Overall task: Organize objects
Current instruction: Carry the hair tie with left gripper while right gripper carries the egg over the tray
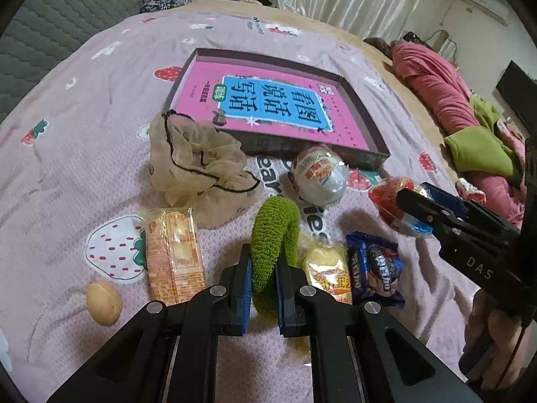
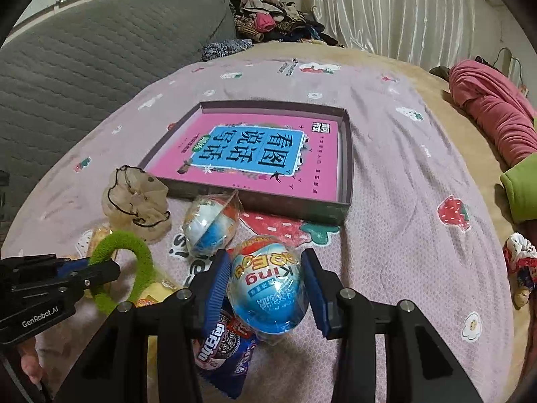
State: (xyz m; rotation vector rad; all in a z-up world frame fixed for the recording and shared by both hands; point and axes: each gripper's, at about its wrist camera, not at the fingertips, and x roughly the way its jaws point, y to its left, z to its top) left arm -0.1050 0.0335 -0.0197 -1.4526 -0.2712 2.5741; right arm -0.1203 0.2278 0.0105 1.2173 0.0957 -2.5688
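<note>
My left gripper (image 1: 263, 265) is shut on a green fuzzy scrunchie (image 1: 273, 235) and holds it above the bed; the scrunchie also shows in the right wrist view (image 2: 134, 262). My right gripper (image 2: 265, 268) is shut on a wrapped red and blue toy egg (image 2: 266, 288), lifted over a blue cookie packet (image 2: 228, 346); the egg also shows in the left wrist view (image 1: 396, 206). An open dark box with a pink book inside (image 1: 278, 100) lies ahead on the bed, and it also shows in the right wrist view (image 2: 261, 154).
On the strawberry-print sheet lie a second wrapped egg (image 1: 320, 174), a beige mesh scrunchie (image 1: 198, 164), an orange snack packet (image 1: 174, 255), a yellow snack packet (image 1: 327, 275), the cookie packet (image 1: 374, 268) and a small tan ball (image 1: 103, 302). Pink and green clothes (image 1: 446, 90) lie at right.
</note>
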